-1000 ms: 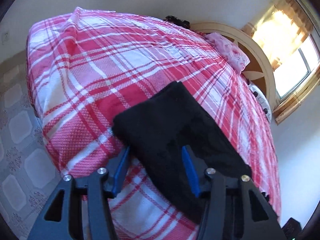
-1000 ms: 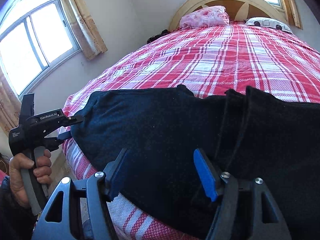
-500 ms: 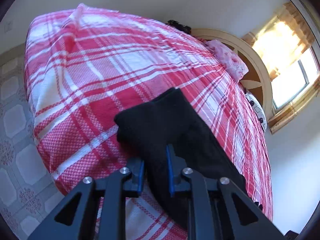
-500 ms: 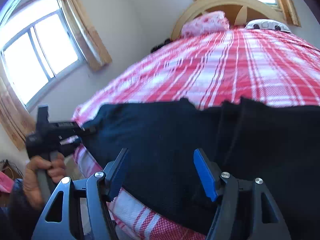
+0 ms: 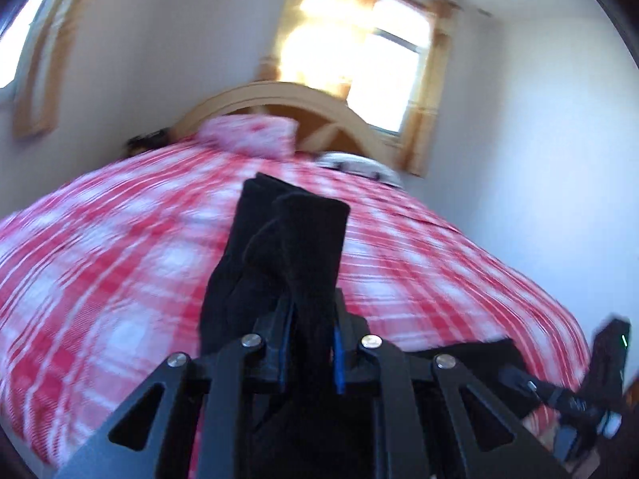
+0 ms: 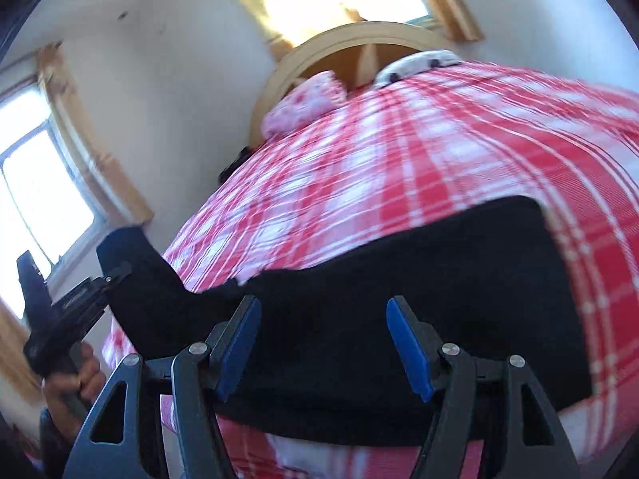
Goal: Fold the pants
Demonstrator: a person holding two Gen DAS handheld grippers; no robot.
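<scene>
- Left wrist view: the left gripper is seen clenched on a bunched end of the black pants, its blue pads pressed against the cloth from both sides.
- From the jaws the gripped end is carried up toward 12 o'clock, so that this part of the long axis runs away from the camera toward the headboard; its blunt end is raised clear above the red plaid bedspread.
- The rest of the pants is seen as a dark band trailing toward 4 o'clock along the near edge of the bed, where the right gripper is visible, blurred.
- A pink pillow lies at 12 o'clock under a bright window.
- Right wrist view: the right gripper is held released, its blue pads wide apart over the pants, with no cloth pinched between them.
- Here the pants lie as a broad band across the near edge of the bedspread, long axis from 3 o'clock to 9 o'clock.
- At 9 o'clock one end is lifted off the bed, pointing up and outward, gripped by the left gripper, which is held by a hand.
- Whether the right gripper's pads touch the cloth beneath cannot be told.
</scene>
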